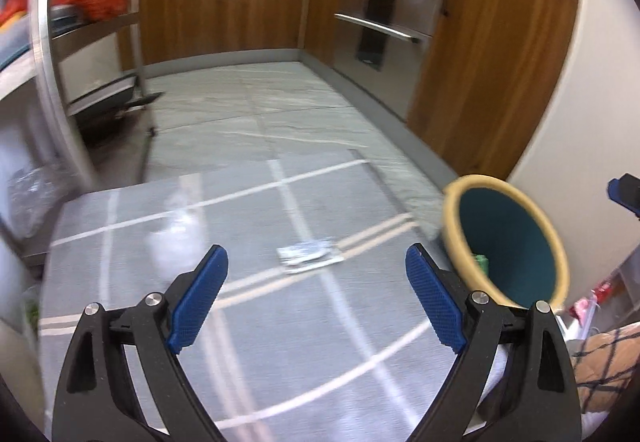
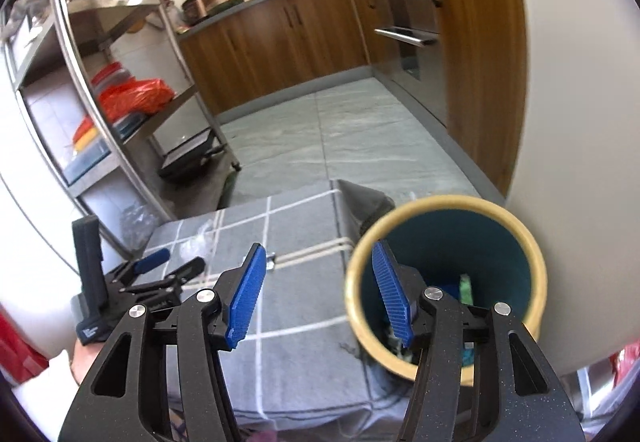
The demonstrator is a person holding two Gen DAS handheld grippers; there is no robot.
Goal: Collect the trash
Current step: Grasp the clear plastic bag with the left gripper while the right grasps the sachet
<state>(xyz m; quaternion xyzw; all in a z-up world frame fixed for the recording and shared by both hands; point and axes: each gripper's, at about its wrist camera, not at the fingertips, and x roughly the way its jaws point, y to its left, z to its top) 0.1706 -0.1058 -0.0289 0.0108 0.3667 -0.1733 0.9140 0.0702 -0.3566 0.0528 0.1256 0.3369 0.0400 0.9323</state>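
Trash in two forms lies on the grey checked tablecloth (image 1: 280, 342): a crumpled silvery wrapper (image 1: 308, 255) near the middle of the cloth, and a clear crumpled plastic piece (image 1: 176, 230) to its left, too blurred to name more closely. At the cloth's right edge stands a round bin (image 1: 508, 238) with a pale yellow rim and a dark teal inside, tilted toward the camera; a green scrap (image 1: 481, 263) shows low inside it. The left gripper (image 1: 316, 282) hangs above the cloth with its blue pads spread wide and nothing between them; the wrapper sits just beyond the gap. From the right wrist view, the right gripper (image 2: 318, 294) hovers at the bin's (image 2: 444, 286) left rim, one pad over the cloth (image 2: 304, 362) and the other over the bin's mouth, its jaws parted and empty. Green and blue scraps (image 2: 464, 288) lie in the bin's bottom. The left gripper (image 2: 168, 266) appears at the lower left of that view, held in a hand (image 2: 80, 360). Behind are a steel shelving rack (image 2: 120, 82) with a red bag (image 2: 134, 96), wooden cabinets (image 1: 224, 6) and a tiled floor (image 1: 260, 106).
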